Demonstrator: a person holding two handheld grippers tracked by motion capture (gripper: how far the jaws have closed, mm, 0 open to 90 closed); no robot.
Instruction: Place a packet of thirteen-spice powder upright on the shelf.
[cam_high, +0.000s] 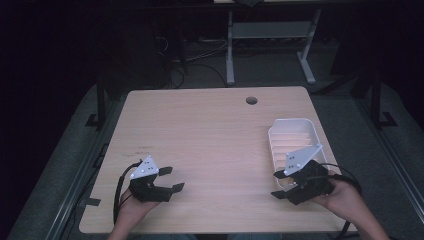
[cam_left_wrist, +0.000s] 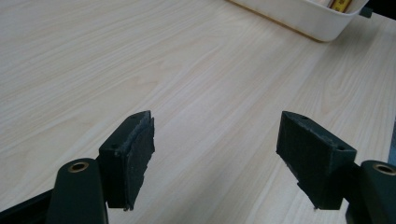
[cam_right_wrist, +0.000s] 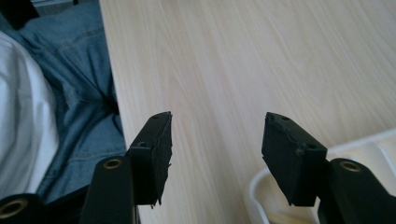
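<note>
Tray (cam_high: 294, 131) work looks close to finished, or between steps, going by how things lie. That white ribbed tray sits at the right side of the wooden table (cam_high: 210, 150), its near end under the right gripper (cam_high: 278, 185). In the left gripper view its far corner (cam_left_wrist: 303, 16) carries something yellow inside (too little of it is visible to say what). Nothing else lies loose on the tabletop that either hand could pick up.

That right gripper hovers at the tray's near end with its jaws apart and nothing between them; in the right gripper view the pads (cam_right_wrist: 156, 154) stand clear, bare wood in the gap, the tray's rim (cam_right_wrist: 355, 144) just beside and under the right-hand jaw. My reading is that a drop into the tray is done and the hand is free.

On the other side of the table the left gripper (cam_high: 171, 179) rests low near the front edge, well apart from the tray. Its jaws are also parted and empty, only wood grain showing between the pads (cam_left_wrist: 140, 149).

What is left, as far as I can judge: either fetching a further item from off the table, or nothing. Neither hand holds or touches anything at present.
</note>
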